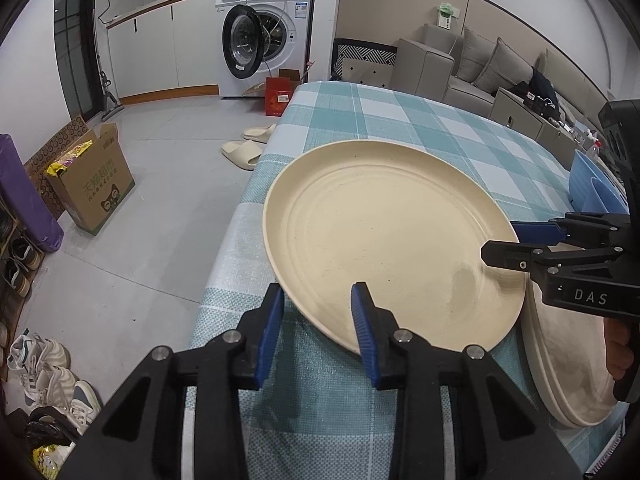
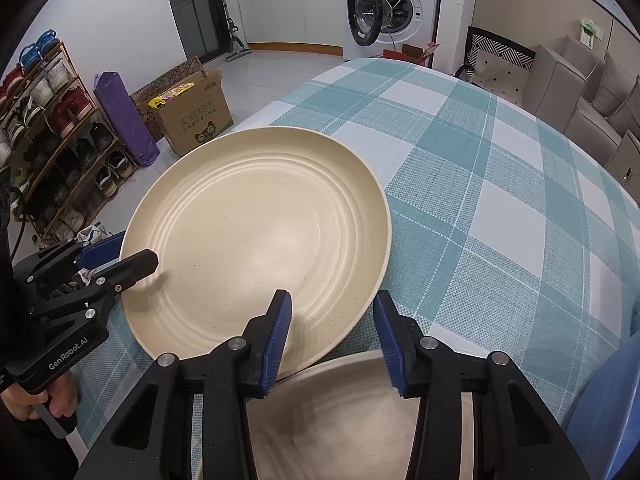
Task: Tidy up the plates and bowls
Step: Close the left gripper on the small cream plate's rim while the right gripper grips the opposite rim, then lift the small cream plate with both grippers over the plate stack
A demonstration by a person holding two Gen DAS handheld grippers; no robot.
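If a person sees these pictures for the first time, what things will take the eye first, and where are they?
First comes the large round cream plate, tilted above the near corner of the table under a teal-and-white checked tablecloth. The left gripper straddles its near rim with blue pads, and the right gripper straddles the rim on the opposite side. A stack of similar cream plates lies beside it, and a white washing machine with its door open stands behind.

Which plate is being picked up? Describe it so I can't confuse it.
On the checked tablecloth, near its left edge, lies a cream plate with ridged rings. Unlike the stack beside it, it lies single, with both grippers' jaws around its rim.
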